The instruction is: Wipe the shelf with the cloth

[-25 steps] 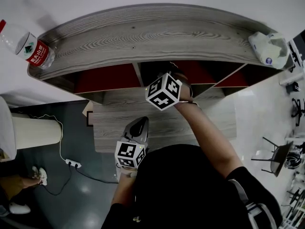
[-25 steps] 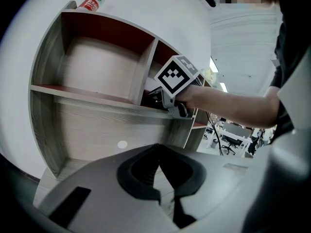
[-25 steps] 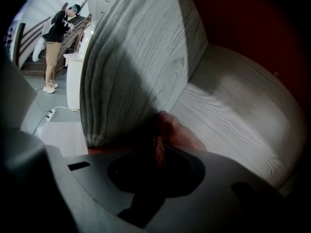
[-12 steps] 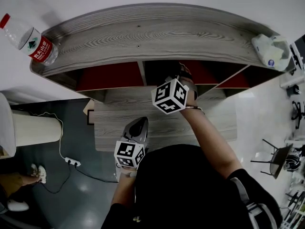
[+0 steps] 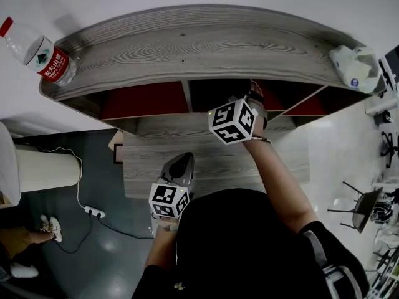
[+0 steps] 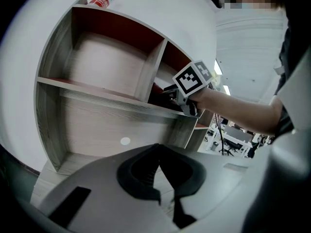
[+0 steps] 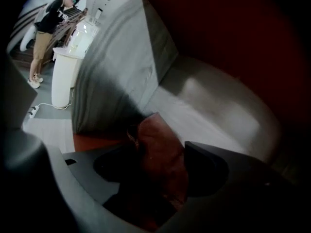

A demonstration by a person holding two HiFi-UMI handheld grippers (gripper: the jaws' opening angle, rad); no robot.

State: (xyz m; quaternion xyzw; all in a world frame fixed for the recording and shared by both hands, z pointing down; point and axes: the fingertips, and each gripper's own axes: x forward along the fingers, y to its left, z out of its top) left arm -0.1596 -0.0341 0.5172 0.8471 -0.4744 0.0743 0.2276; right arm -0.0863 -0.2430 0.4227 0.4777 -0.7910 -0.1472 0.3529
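- In the head view, a grey wood shelf (image 5: pixel 187 48) with red back walls stands in front of the person.
- A water bottle (image 5: pixel 40 52) with a red label lies on the left end of the shelf top. A white bag (image 5: pixel 355 64) sits on the right end.
- The right gripper (image 5: pixel 244 101) reaches into the middle box of the top row. Its tips are in the dark there, so the cloth does not show in this view.
- The left gripper (image 5: pixel 184 161) is held low and close to the person's body, well apart from the right one.
- A white power strip (image 5: pixel 95 213) lies on the dark floor to the left.
- In the left gripper view, the left gripper's (image 6: pixel 158 149) two jaws are together at the tips, with nothing between them.
- It points at the lower part of the shelf and touches nothing.
- Higher up, the right gripper (image 6: pixel 170 95) pokes into the middle box, and the bottle shows on top of the shelf.
- In the right gripper view, the right gripper's (image 7: pixel 163 169) jaws have just been opening and now stand wide apart.
- The dark red-brown cloth (image 7: pixel 158 140) sits loose between them. The pads do not squeeze it.
- The cloth is inside the middle box, over the grey shelf board (image 7: pixel 209 110), near the grey side wall (image 7: pixel 126 72).
- I cannot tell if the cloth rests on the board.
- The back wall (image 7: pixel 228 33) behind it is dark red.
- Far off on the left, a person (image 7: pixel 48 18) stands in the room.
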